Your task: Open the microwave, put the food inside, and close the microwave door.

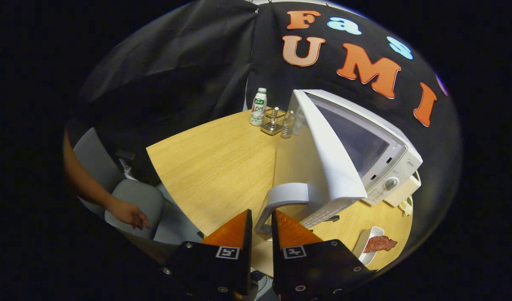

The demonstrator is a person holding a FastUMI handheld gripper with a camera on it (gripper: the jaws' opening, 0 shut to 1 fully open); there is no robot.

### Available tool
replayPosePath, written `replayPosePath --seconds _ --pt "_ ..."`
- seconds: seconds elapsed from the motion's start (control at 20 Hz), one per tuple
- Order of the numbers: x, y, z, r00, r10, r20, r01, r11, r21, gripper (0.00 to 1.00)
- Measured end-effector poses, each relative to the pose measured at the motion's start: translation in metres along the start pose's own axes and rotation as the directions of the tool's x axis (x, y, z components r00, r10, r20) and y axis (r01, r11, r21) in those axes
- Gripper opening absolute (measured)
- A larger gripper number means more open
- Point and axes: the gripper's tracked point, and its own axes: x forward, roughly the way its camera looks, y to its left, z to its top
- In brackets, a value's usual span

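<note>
Count: I see one microwave (377, 154), one plate (366, 244) of food (380, 243), one bottle (258, 107), one wire rack (273, 121).
Door: the white microwave door (322, 146) stands swung open, its curved handle (281, 200) reaching toward me.
Tool: my tool (262, 228) pinches the handle's lower end between nearly closed fingers.
Food: a reddish piece, long axis across the white plate, on the tabletop (214, 167) beside the microwave.
Person: one hand (128, 213) hangs by a chair (134, 200).

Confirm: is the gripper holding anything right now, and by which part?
The gripper is closed on the microwave door, gripping the lower end of its handle between both fingers. The door is swung open.
</note>
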Motion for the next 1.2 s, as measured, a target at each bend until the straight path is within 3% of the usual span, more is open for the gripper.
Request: replayPosePath --seconds 0.1,0.3,0.45,0.5,0.6,0.8,0.95,1.2 --pt "-0.017 0.015 0.014 0.994 0.104 0.042 -0.108 0.990 0.092 0.25" --pt "-0.049 -0.008 0.030 0.990 0.117 0.079 -0.130 0.973 0.188 0.22" --pt "-0.078 -0.042 0.029 0.990 0.099 0.096 -0.118 0.967 0.224 0.32" --pt "-0.085 -0.058 0.025 0.993 0.072 0.098 -0.094 0.967 0.238 0.35" --pt "-0.093 -0.105 0.007 0.996 -0.024 0.081 0.001 0.963 0.269 0.50" --pt "-0.095 -0.203 -0.055 0.986 -0.164 -0.034 0.164 0.909 0.383 0.69" --pt "-0.100 -0.262 -0.099 0.974 -0.182 -0.137 0.225 0.862 0.454 0.83" --pt "-0.100 -0.333 -0.132 0.971 -0.162 -0.174 0.230 0.828 0.512 0.91"
